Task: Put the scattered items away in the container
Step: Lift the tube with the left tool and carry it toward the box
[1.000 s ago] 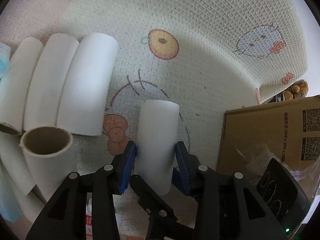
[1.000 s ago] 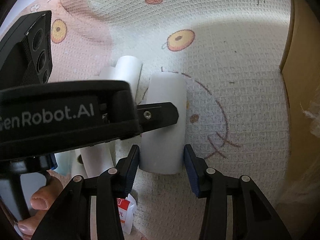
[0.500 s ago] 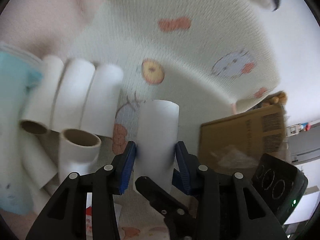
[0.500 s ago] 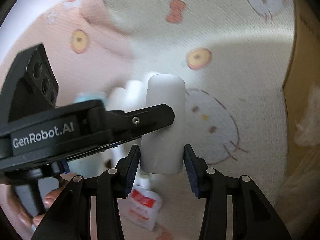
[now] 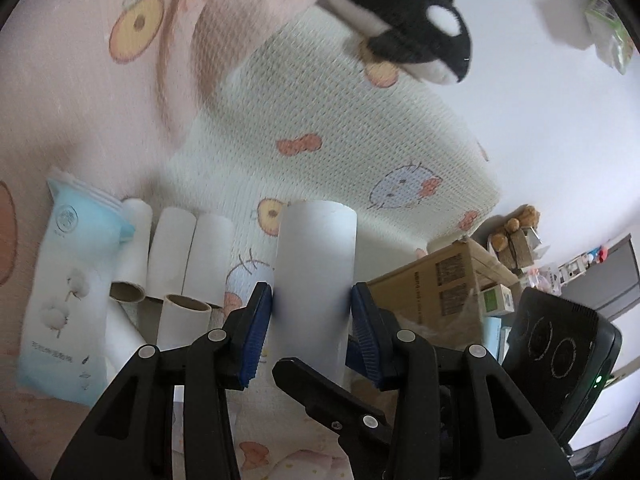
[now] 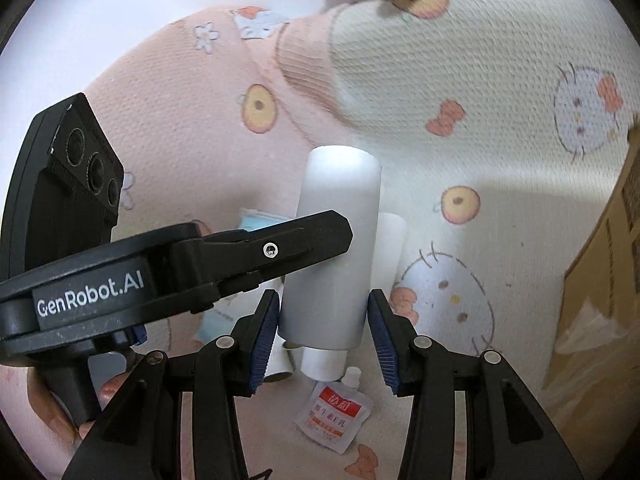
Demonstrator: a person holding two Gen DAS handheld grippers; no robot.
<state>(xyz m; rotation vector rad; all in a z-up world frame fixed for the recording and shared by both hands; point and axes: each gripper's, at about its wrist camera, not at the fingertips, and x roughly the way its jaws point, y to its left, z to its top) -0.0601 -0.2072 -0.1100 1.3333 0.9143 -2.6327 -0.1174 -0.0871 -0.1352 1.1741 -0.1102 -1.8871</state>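
Note:
A white paper roll (image 5: 316,264) hangs lifted above the patterned blanket (image 5: 340,120). My left gripper (image 5: 311,300) is shut on its lower part, both blue pads pressed to its sides. My right gripper (image 6: 324,312) clamps the same white roll (image 6: 336,240) near its bottom end, crossing the left one; one left finger (image 6: 280,244) lies across the roll. Several more rolls (image 5: 172,256) lie on the blanket at the left beside a blue-white tissue pack (image 5: 68,300). The cardboard box (image 5: 432,292) stands open to the right.
A small sachet with a red label (image 6: 334,412) lies on the blanket below the roll. A black-and-white orca plush (image 5: 404,20) rests at the blanket's far edge. The box wall (image 6: 600,260) rises close on the right. A hand (image 6: 52,412) grips the left tool.
Both grippers have risen together with the white roll, lifting it off the blanket. The views have tilted up, bringing the plush and the tissue pack into sight.

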